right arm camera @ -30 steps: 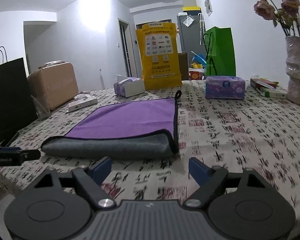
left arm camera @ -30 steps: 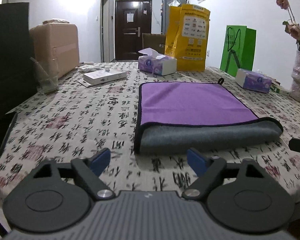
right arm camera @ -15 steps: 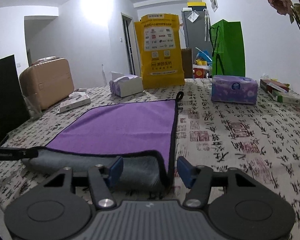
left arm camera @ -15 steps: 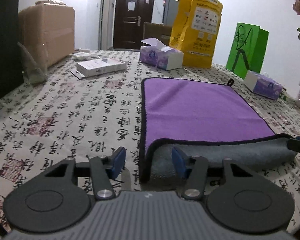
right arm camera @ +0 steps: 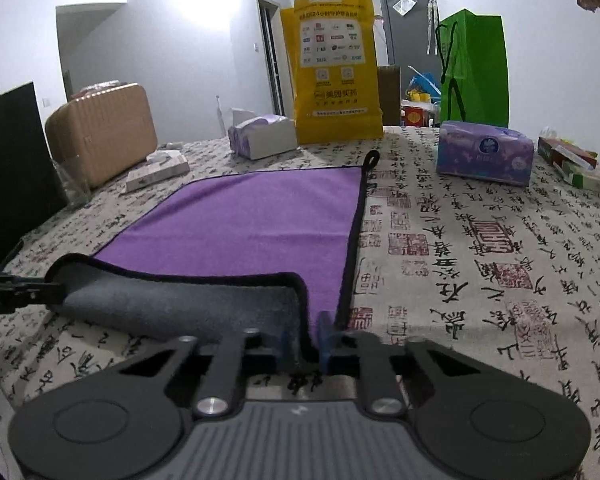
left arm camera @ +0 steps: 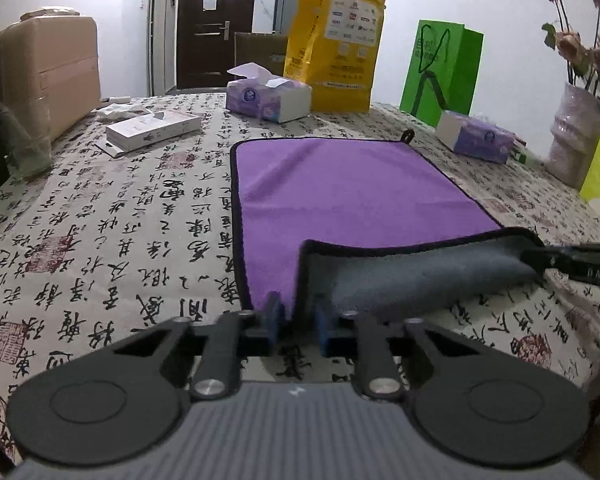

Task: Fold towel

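Towel (left arm camera: 352,184) lies flat on the tablecloth (left arm camera: 120,220), purple side up, hanging loop at its far right corner. The near edge is turned back so the grey underside shows as a low roll across the near end.

Left gripper (left arm camera: 296,318): jaws clenched on the near left corner of the towel, blue pads pinching the black-trimmed edge. Right gripper (right arm camera: 305,338): jaws clenched on the near right corner, the cloth squeezed between the pads. Each gripper's tip shows at the edge of the other's view, at the far end of the grey roll.

Beyond the towel: tissue pack (left arm camera: 268,96), yellow bag (left arm camera: 336,40), green bag (left arm camera: 440,68). Far left, a white box (left arm camera: 152,128) and a tan suitcase (right arm camera: 100,132). Right, a second tissue pack (right arm camera: 484,152).
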Available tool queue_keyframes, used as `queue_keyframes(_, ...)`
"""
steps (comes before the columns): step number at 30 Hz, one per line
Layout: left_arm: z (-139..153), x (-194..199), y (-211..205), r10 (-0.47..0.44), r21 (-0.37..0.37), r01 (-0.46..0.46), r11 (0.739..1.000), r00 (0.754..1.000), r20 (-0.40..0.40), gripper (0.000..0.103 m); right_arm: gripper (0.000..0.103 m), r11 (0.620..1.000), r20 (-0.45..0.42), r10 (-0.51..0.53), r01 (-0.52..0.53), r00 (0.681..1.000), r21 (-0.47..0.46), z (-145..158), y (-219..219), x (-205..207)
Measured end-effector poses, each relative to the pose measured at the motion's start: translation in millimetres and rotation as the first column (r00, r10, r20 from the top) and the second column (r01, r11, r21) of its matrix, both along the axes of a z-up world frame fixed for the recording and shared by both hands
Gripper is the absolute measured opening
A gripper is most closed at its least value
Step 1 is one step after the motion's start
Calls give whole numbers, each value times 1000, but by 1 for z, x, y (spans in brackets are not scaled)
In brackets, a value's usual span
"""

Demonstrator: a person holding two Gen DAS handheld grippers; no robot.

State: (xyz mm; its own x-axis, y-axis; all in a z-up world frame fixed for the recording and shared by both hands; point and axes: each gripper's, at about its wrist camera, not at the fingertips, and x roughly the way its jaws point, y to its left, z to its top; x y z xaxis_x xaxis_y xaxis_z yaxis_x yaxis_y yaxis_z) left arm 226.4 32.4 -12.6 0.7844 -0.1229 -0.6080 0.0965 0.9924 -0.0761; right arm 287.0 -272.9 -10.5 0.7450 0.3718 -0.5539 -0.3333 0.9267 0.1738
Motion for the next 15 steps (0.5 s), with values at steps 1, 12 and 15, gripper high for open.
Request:
queue_keyframes(1,1,0,2,11,-1,-11,1000,1000,6,6,6,1000,6,2,-2,1000,-2,1,0,0)
queue_keyframes(12,16,35,6,70,60,-76,995,993,96,5,4,997,92,26,-19,995,-81,21,8,25)
queue_keyframes(15,21,56,5,66,88,-76,993,991,113,5,4,993,108,43,-30,993,-117,26,13,41)
